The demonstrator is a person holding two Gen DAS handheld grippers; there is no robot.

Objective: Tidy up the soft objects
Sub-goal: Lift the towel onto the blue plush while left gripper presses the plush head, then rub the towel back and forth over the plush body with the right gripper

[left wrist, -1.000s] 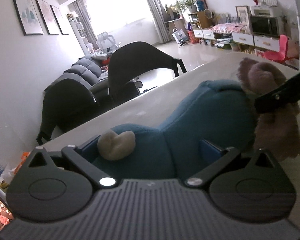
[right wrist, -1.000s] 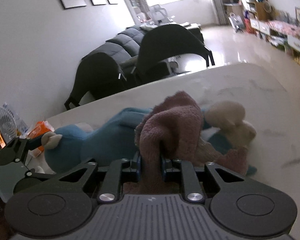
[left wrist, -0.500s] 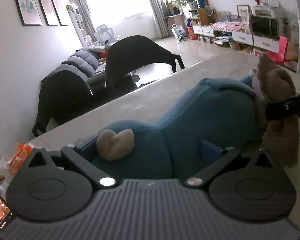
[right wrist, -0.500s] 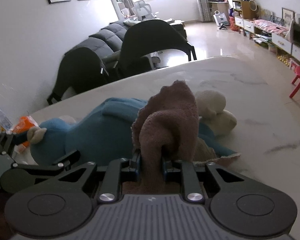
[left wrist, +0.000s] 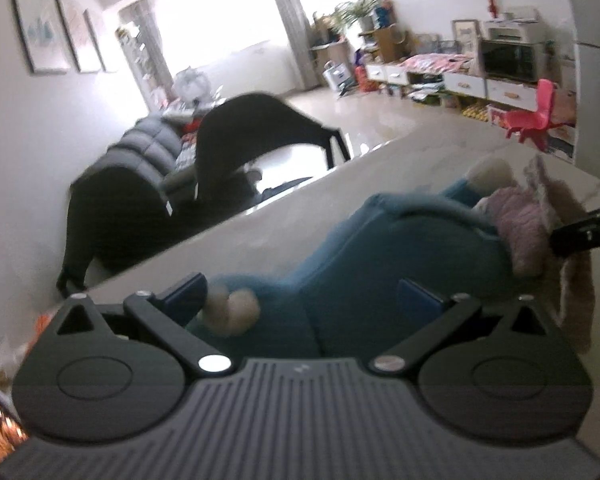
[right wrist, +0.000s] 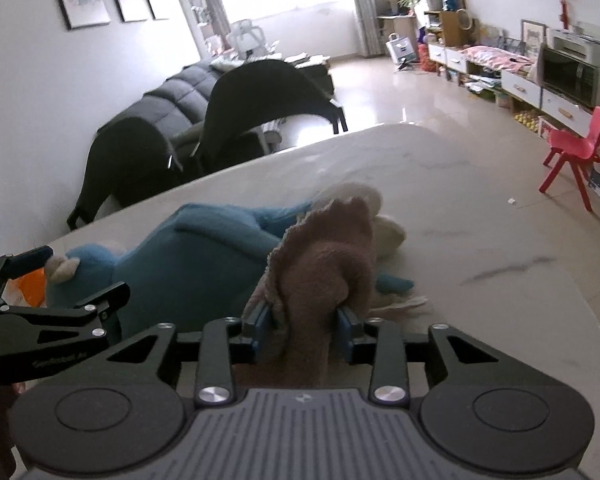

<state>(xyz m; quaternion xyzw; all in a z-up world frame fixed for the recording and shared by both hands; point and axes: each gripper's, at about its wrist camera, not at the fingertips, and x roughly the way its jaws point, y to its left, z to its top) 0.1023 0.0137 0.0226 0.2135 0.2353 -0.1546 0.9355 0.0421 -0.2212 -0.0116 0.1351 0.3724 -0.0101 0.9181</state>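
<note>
The right gripper (right wrist: 302,316) pinches a brown towel (right wrist: 324,264) that drapes over the blue plush toy (right wrist: 204,248), probably to lift it away. The left gripper (left wrist: 300,300) has its 2 fingers spread wide around the toy's head, which lies on the table (right wrist: 480,216). Free surface lies toward 2 o'clock; the far edge is at 12.

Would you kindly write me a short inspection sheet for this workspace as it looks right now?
Surface: pale marbled table, faint streaks.
Job's things: blue plush lying on the table; brown towel draped at its far end.
Clutter: orange packet at the table's left edge.
Grippers: left claw open around the plush; right claw shut on the towel.
Cables: nothing seen.
Surroundings: black chairs, sofa, pink chair.
</note>
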